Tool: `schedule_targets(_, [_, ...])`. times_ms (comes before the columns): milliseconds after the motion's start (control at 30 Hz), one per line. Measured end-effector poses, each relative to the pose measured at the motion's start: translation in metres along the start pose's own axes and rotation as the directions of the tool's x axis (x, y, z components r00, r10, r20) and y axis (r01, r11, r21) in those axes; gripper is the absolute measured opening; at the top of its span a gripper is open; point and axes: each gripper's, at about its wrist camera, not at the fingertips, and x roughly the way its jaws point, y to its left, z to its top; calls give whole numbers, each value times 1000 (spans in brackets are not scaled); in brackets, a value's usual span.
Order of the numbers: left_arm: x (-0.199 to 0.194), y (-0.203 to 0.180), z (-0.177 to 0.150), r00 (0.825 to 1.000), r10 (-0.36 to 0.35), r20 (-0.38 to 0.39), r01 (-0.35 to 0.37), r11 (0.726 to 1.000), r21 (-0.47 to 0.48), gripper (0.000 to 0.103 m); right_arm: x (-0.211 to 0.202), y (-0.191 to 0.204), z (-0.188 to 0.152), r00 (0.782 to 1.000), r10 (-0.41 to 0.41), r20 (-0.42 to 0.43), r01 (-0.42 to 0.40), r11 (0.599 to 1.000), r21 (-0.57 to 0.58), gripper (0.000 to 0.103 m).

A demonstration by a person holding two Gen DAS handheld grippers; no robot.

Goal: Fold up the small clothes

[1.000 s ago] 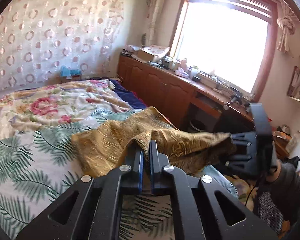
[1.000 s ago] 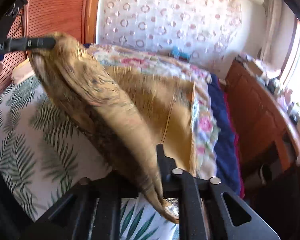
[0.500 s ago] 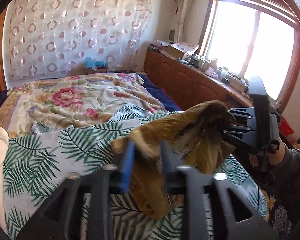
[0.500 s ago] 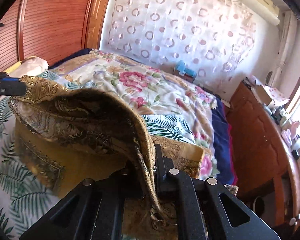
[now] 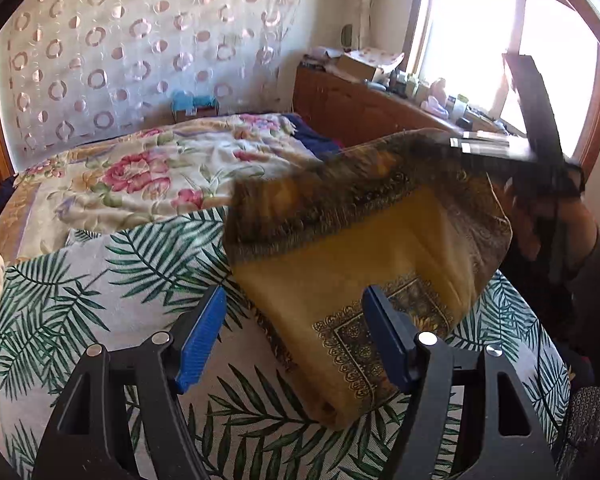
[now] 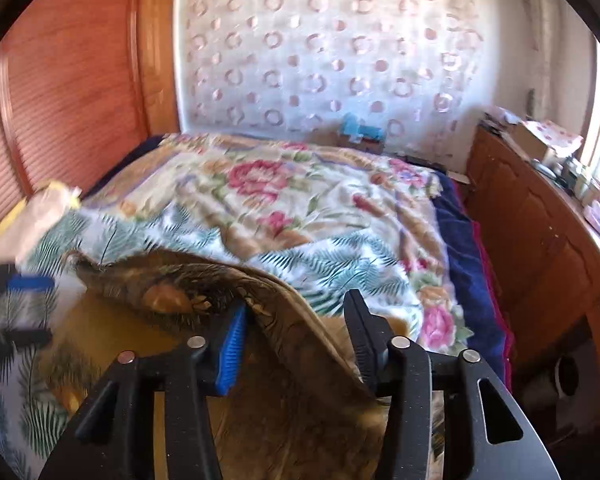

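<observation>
I am partway through a fold of a mustard-gold cloth with dark paisley borders [image 5: 364,264], which lies doubled over on the palm-leaf bedspread [image 5: 100,288] of the bed. My left gripper [image 5: 294,336] has just been opening; its blue-padded jaws stand wide, with the near edge of the cloth between them but not pressed. My right gripper [image 6: 296,336] has also just been opening, its jaws apart around a raised fold of the cloth, and I judge it no longer pinches. The top layer looks to be still dropping. The release seems to be the step in hand. Next I should draw both grippers clear without dragging the fabric, then take fresh corners for another fold.
</observation>
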Motion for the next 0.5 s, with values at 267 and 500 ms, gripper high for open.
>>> schedule_targets(267, [3, 1, 2, 1000, 17, -6, -17, 1000, -6, 71, -20, -15, -1, 997, -77, 31, 75, 996, 57, 52])
schedule_targets(500, [23, 15, 9, 999, 24, -41, -25, 999, -26, 71, -26, -48, -38, 997, -11, -72, 19, 994, 106, 63])
